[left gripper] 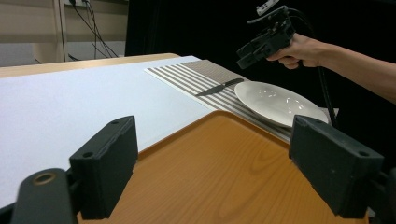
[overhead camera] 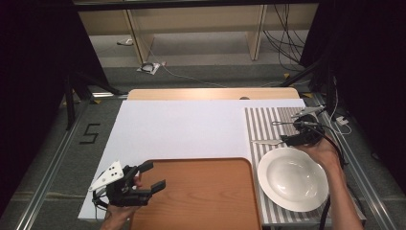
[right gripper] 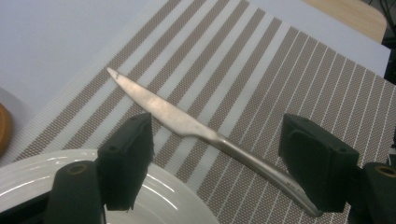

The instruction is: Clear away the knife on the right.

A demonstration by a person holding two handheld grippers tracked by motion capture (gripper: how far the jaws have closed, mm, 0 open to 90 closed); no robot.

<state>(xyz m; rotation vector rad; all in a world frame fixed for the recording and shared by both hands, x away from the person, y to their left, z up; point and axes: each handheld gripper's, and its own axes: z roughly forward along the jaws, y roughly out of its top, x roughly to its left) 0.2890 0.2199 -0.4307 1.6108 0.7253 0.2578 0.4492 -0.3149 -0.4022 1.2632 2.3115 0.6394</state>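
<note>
One knife, one plate, one tray. The right gripper hangs over the knife, jaws wide apart, holding nothing.

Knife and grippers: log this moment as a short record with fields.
knife: lies flat on the striped placemat, just beyond the white plate, tip toward the white sheet
right gripper: open, above the knife, jaws either side of it, not touching
left gripper: open, holds nothing, at the near left corner of the wooden tray
tray: bare
plate: bare, on the placemat
</note>
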